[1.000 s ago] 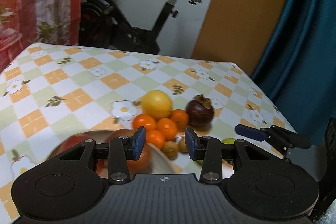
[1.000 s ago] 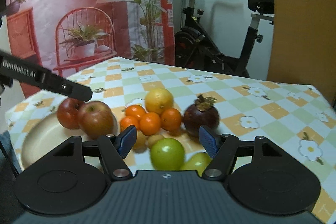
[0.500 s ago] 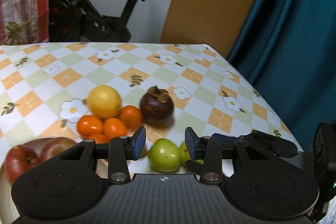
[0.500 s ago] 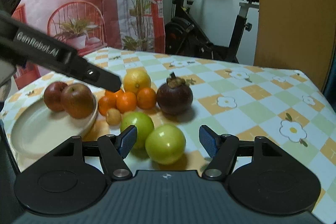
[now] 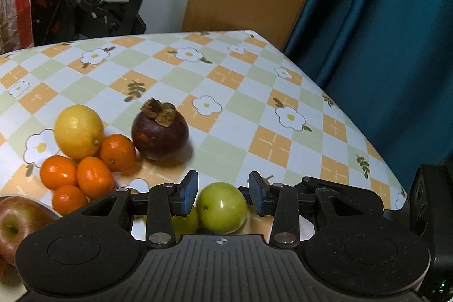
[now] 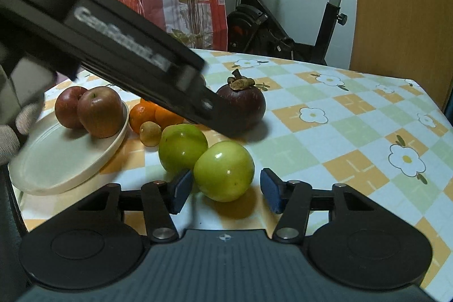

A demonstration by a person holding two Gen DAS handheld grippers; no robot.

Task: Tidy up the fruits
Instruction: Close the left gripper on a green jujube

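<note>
- Right now your right gripper (image 6: 223,190) is closing around the nearer round green fruit (image 6: 224,171) on the checked floral tablecloth (image 6: 339,132) — pads not touching.
- Your left gripper (image 5: 223,193) hovers part-open, empty, crossing before the dark purple mangosteen (image 6: 243,104).
- Beside it: cream plate (image 6: 56,160) holding two red apples (image 6: 96,111).

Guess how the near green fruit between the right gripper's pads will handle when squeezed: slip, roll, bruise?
The green fruit looks round and glossy, so it could squirt out of the closing right gripper if caught off-centre. It sits loose on the flat tablecloth, touching the second green fruit; a nudge likely rolls both. It looks firm, probably not fragile.
</note>
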